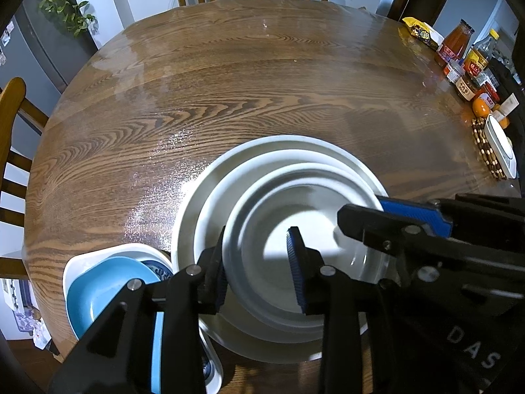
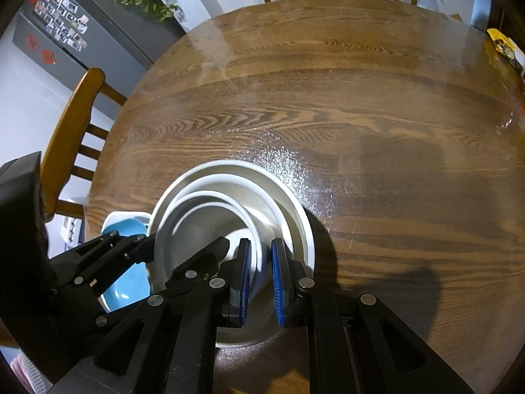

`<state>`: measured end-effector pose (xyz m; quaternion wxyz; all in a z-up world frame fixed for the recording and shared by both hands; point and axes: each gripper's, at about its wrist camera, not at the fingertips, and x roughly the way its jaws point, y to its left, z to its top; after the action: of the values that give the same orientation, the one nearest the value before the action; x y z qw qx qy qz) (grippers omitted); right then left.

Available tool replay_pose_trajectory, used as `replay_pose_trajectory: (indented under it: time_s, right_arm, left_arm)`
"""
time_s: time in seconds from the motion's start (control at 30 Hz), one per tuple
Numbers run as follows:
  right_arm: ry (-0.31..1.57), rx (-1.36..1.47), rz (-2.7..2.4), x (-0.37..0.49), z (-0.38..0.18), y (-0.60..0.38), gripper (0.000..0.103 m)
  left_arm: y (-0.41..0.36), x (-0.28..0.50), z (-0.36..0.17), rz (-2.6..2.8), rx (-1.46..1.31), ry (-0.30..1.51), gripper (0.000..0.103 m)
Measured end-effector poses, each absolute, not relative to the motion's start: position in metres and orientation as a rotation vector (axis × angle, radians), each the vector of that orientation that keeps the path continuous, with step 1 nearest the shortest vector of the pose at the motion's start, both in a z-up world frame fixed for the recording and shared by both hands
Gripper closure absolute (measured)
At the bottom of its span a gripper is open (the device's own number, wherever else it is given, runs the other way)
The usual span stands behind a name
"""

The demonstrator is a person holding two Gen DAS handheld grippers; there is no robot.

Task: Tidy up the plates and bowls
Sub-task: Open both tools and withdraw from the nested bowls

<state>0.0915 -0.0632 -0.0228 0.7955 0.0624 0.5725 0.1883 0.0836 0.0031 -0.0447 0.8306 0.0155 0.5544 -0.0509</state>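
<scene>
Left wrist view: the left gripper [image 1: 261, 271] straddles the near rim of the top plate [image 1: 262, 203], one finger outside, one inside; the fingers stand apart and I cannot tell whether they pinch it. That plate sits nested in a stack of white plates [image 1: 190, 210] on the wooden table [image 1: 229, 98]. Just left of the stack lies a blue dish [image 1: 105, 282] inside a white one. The right gripper [image 2: 261, 279] has its pads narrowly parted over the stack's rim, gripping nothing I can confirm. Bottles [image 1: 459, 55] crowd the table's far right edge.
</scene>
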Motion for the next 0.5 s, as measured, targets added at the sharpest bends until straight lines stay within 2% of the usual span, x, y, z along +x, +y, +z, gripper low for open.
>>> replay_pose_trajectory:
  time_s: [0.2, 0.3, 0.37, 0.5]
  right_arm:
    - [1.226, 0.133, 0.405, 0.0895, -0.0224, -0.0632, 0.090]
    - [1.224, 0.133, 0.401, 0.0885, -0.0220, -0.0639, 0.090]
    - [1.220, 0.134, 0.398, 0.0863, -0.0212, -0.0651, 0.090]
    - [1.213, 0.136, 0.396, 0.0842, -0.0200, -0.0660, 0.090]
  left_arm:
    - [0.0029, 0.0819, -0.0438, -0.106, 0.029, 1.173, 0.071]
    - [0.0022, 0.0799, -0.0390, -0.104, 0.032, 1.152, 0.067]
    - [0.0023, 0.0794, -0.0377, -0.105, 0.032, 1.147, 0.060]
    - [0.0029, 0.0781, -0.0368, -0.102, 0.033, 1.144, 0.060]
